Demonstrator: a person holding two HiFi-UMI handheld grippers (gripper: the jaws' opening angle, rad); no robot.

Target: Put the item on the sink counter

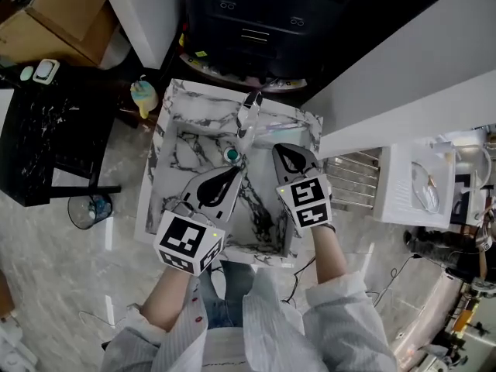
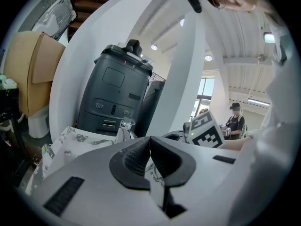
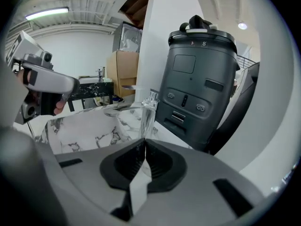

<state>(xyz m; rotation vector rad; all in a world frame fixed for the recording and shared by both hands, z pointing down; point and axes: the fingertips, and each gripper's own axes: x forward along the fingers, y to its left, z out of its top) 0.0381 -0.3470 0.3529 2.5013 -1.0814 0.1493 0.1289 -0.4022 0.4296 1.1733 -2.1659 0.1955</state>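
A pale marbled floor (image 1: 70,285) is spreading under a black table (image 1: 46,130); ceiling lights (image 2: 154,46) are glowing near a bright window (image 2: 205,91).

A: The sink (image 1: 182,142) looks like polished white marble, grey-veined; the tap (image 1: 249,118) is mirror-bright metal.
B: And the bin (image 3: 197,79)?
A: Dark plastic, matt and smooth. The right claw (image 3: 144,145) is matt grey plastic (its pads (image 3: 127,164) black, ribbed, rubbery-looking).
B: The box (image 1: 58,10) is plain brown cardboard, the sleeve (image 1: 349,316) thin pale cloth, the floor (image 1: 70,285) glossy stone tile.
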